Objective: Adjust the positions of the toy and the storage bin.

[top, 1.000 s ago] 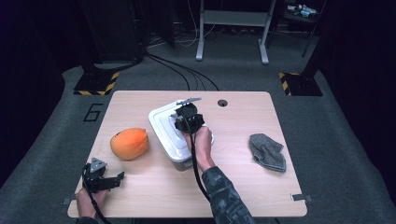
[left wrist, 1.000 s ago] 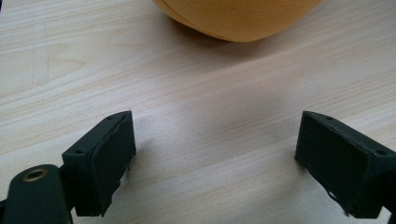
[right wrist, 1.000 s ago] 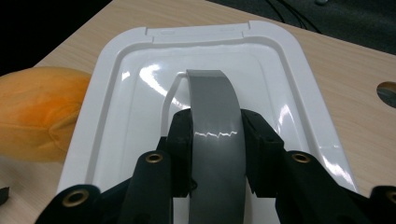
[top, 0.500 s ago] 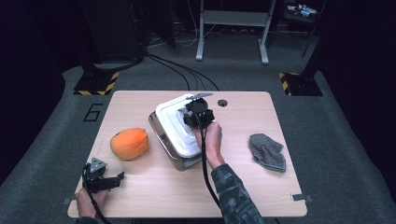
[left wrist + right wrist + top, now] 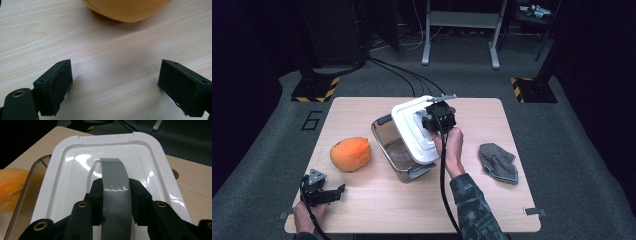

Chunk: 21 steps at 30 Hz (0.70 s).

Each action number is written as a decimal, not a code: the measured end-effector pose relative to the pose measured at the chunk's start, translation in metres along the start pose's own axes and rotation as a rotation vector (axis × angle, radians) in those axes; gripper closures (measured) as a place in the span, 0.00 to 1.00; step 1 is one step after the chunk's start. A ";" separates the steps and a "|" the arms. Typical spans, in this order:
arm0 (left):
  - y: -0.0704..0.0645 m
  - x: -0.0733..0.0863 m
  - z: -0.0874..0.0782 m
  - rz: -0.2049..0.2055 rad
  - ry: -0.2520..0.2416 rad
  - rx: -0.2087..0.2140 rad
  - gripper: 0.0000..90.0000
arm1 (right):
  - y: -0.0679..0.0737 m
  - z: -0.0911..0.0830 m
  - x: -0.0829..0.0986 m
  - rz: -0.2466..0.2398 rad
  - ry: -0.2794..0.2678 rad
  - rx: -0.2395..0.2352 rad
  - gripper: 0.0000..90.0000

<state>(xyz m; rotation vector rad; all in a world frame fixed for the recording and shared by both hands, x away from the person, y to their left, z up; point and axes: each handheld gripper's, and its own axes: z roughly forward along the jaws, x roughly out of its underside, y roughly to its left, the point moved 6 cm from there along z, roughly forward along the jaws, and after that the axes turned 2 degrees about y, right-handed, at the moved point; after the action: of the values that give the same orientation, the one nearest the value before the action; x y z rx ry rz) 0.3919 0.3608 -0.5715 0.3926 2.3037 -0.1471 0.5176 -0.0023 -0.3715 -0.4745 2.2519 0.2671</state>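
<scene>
A clear grey-tinted plastic box (image 5: 393,150) stands at the table's middle. Its white lid (image 5: 412,131) is lifted off and tilted, shifted right of the box opening. My right gripper (image 5: 435,121) is shut on the lid's grey handle (image 5: 115,187), jaws pressed on both sides of the strap. The white lid (image 5: 75,182) spreads out around the handle. An orange plush toy (image 5: 350,153) lies left of the box, and the same toy's (image 5: 127,10) underside shows at the top of the left gripper view. My left gripper (image 5: 323,191) rests open on the wood near the front left corner, nothing between its jaws.
A grey cloth (image 5: 498,162) lies crumpled at the table's right side. A round cable hole (image 5: 175,173) sits in the wooden tabletop (image 5: 377,210) near the far edge. Black cables run over the dark floor beyond the table.
The right gripper has lifted the lid off the box and carried it up and to the right, uncovering the box's inside. The left gripper has stayed put.
</scene>
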 end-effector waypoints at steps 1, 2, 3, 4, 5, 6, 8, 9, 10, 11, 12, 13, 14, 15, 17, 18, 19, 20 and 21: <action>0.000 0.000 0.000 0.002 -0.002 -0.001 0.13 | -0.002 -0.001 0.000 0.003 0.000 0.001 0.74; 0.000 0.000 0.000 0.002 -0.002 -0.001 0.13 | -0.005 -0.002 0.000 0.005 -0.003 0.003 0.74; 0.000 0.000 0.000 0.002 -0.003 -0.002 0.13 | -0.007 -0.003 0.000 0.006 -0.004 0.005 0.74; 0.000 0.000 0.000 0.002 -0.002 -0.001 0.13 | -0.010 -0.004 0.000 0.008 -0.006 0.009 0.74; 0.000 0.000 0.000 0.001 0.000 -0.001 0.13 | -0.012 -0.005 0.000 0.025 -0.008 0.012 0.74; 0.000 0.000 0.000 0.002 -0.002 -0.001 0.13 | -0.013 -0.006 0.000 0.024 -0.010 0.014 0.74; 0.000 0.000 0.000 0.000 0.000 0.000 0.13 | -0.016 -0.007 0.000 0.025 -0.013 0.015 0.74; 0.000 0.000 0.000 -0.001 0.001 0.001 0.13 | -0.018 -0.007 0.000 0.027 -0.014 0.018 0.74; 0.000 0.000 0.000 0.002 -0.003 -0.001 0.13 | -0.023 -0.009 0.000 0.028 -0.014 0.026 0.74; 0.000 0.000 0.000 0.001 -0.003 -0.001 0.13 | -0.026 -0.010 0.001 0.036 -0.014 0.028 0.74; 0.000 0.000 0.000 -0.001 0.002 0.001 0.13 | -0.028 -0.011 0.001 0.036 -0.019 0.029 0.74; 0.000 0.000 0.000 -0.001 0.002 0.001 0.13 | -0.028 -0.011 0.001 0.036 -0.019 0.029 0.74; 0.000 0.000 0.000 0.000 0.000 0.000 0.13 | -0.031 -0.012 0.001 0.037 -0.021 0.032 0.74; 0.000 0.000 0.000 0.000 0.001 0.000 0.13 | -0.034 -0.012 0.001 0.030 -0.025 0.033 0.74; 0.000 0.000 0.000 -0.001 0.002 0.001 0.13 | -0.041 -0.015 0.002 0.043 -0.029 0.035 0.74; 0.000 0.000 0.000 0.001 -0.004 -0.003 0.13 | -0.043 -0.016 0.003 0.050 -0.031 0.034 0.74; 0.000 0.000 0.000 0.001 -0.004 -0.003 0.13 | -0.046 -0.017 0.003 0.055 -0.030 0.036 0.74; 0.000 0.000 0.000 0.001 -0.004 -0.003 0.13 | -0.048 -0.018 0.004 0.063 -0.031 0.039 0.74; 0.000 0.000 0.000 0.001 -0.004 -0.003 0.13 | -0.052 -0.019 0.004 0.059 -0.032 0.044 0.74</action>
<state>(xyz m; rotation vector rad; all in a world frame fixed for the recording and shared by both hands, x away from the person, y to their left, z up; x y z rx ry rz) 0.3923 0.3608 -0.5715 0.3911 2.2992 -0.1433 0.5236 -0.0568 -0.3642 -0.3780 2.2385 0.2528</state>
